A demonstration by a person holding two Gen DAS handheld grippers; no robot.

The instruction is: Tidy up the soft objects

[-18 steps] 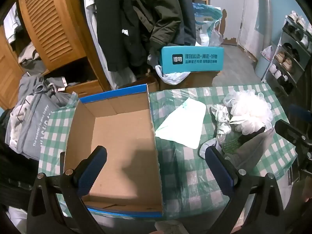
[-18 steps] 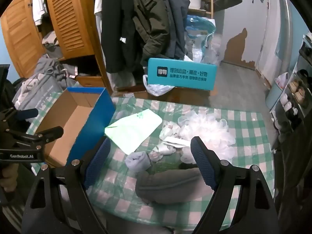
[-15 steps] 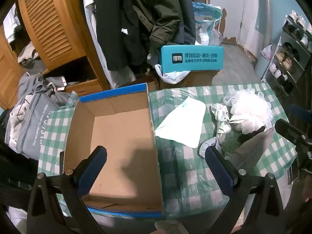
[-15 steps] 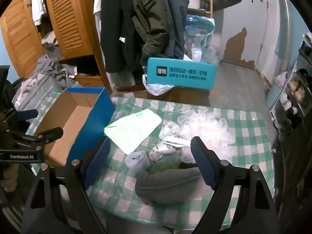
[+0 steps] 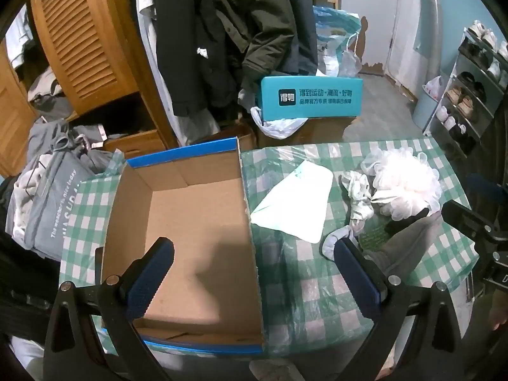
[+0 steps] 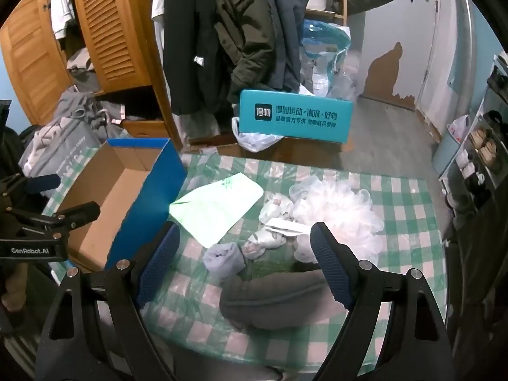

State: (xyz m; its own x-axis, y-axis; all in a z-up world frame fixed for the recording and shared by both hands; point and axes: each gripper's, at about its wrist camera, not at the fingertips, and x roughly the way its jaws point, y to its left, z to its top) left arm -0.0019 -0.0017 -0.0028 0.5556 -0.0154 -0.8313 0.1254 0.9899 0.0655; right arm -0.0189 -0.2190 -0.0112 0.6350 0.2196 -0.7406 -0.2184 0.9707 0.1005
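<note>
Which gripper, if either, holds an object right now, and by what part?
Neither. The left gripper and right gripper are both open with nothing between their fingers.

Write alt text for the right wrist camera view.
The open right gripper hovers over a grey fabric bundle on a green checked tablecloth, near a white mesh bath pouf and an open blue cardboard box.

Dim, bluish, sharp centre; fisheye-warped, dark corners.
</note>
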